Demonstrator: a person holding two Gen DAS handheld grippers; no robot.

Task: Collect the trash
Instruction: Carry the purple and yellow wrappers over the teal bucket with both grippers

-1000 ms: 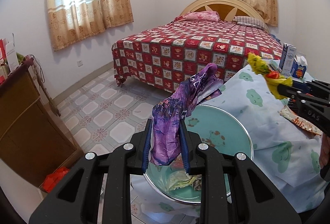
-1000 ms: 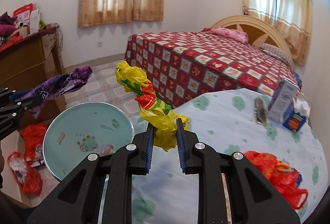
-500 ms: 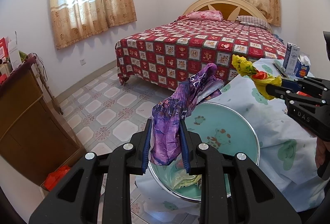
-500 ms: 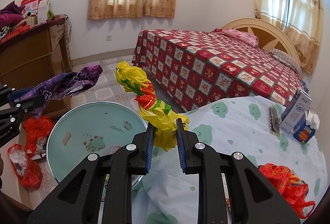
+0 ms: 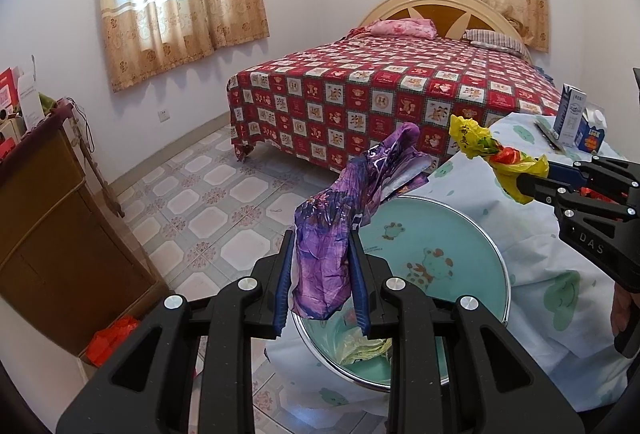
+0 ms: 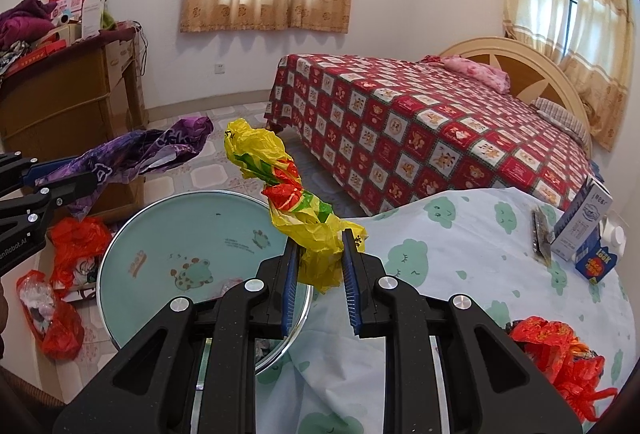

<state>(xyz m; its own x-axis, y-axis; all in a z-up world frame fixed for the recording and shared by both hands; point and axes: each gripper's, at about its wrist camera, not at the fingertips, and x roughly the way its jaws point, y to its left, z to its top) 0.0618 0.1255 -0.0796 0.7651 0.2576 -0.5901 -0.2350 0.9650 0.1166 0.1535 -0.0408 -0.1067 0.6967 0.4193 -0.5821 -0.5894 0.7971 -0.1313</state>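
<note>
My left gripper (image 5: 322, 276) is shut on a crumpled purple wrapper (image 5: 340, 234) and holds it over the near rim of a round teal basin (image 5: 460, 234) with some trash in its bottom. My right gripper (image 6: 320, 280) is shut on a twisted yellow, red and green plastic bag (image 6: 288, 194) above the basin's right rim (image 6: 200, 246). Each gripper shows in the other's view: the right one (image 5: 536, 180) at the right, the left one (image 6: 60, 178) at the left.
The basin sits beside a table with a pale blue frog-print cloth (image 6: 480, 266). On it lie a red plastic bag (image 6: 560, 354), two cartons (image 6: 588, 230) and a dark packet. A bed (image 5: 392, 94), a wooden cabinet (image 5: 44, 218) and red bags on the floor (image 6: 60, 274) surround it.
Both grippers have moved left and a little back from the table with their trash still held. The right gripper now sits closer to the basin's rim.
</note>
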